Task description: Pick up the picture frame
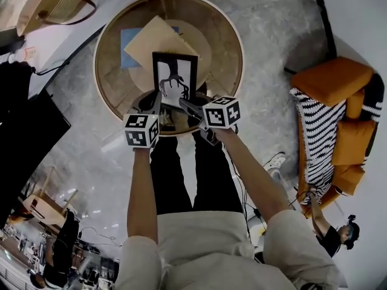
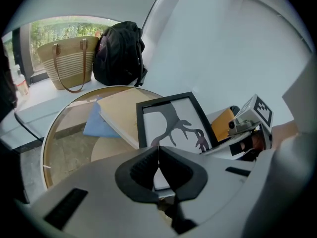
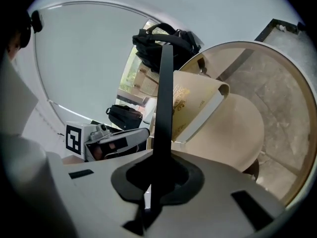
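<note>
- Woven straw tote bag [image 1: 57,5] sitting far left on a white ledge, black backpack [image 2: 119,53] just beside it.
- Round glass-topped table [image 1: 104,38] with a wood rim carrying a tan book [image 1: 158,41], which is lying partly over a blue sheet [image 1: 128,40].
- Left gripper [image 2: 157,155] pinching closed on the lower left edge of the picture frame [image 1: 175,74].
- Frame is black with an antler print, standing tilted over the table's near side, between both grippers.
- Right gripper [image 3: 161,175] clamping closed on the frame's lower right edge, frame showing edge-on between its jaws.
- Orange sofa [image 1: 335,80] with a striped throw [image 1: 314,135] standing far right, well apart from the table.
</note>
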Tool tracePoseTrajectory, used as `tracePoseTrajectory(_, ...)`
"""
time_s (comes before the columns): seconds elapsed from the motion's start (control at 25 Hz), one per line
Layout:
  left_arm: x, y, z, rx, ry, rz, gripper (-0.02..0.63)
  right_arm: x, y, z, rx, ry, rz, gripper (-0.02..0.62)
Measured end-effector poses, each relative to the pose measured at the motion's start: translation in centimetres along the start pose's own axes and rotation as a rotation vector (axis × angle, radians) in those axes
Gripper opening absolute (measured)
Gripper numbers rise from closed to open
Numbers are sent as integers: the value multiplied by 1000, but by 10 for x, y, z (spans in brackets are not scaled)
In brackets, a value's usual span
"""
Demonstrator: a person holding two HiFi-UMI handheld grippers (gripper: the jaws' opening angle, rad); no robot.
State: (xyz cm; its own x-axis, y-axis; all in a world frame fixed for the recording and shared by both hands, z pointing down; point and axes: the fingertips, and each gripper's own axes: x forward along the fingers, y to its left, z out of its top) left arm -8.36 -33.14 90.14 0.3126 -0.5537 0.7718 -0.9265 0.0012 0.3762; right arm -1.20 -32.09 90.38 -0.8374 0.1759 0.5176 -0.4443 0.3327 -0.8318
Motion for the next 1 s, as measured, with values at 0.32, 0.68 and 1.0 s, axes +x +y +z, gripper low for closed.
tracePoseTrajectory(0.32,-58,-26,2,28,-16,-52,20,-31,38,-28,65,-62,-86,43)
tracePoseTrajectory(0.68,-168,-49,16,63,-58,-63,20,-67,131,-49,47,-139,-105,41)
tracePoseTrajectory(1.0,-261,-84,56,140,-180,-46,20,-106,221,-29,-37,-276,-155,40)
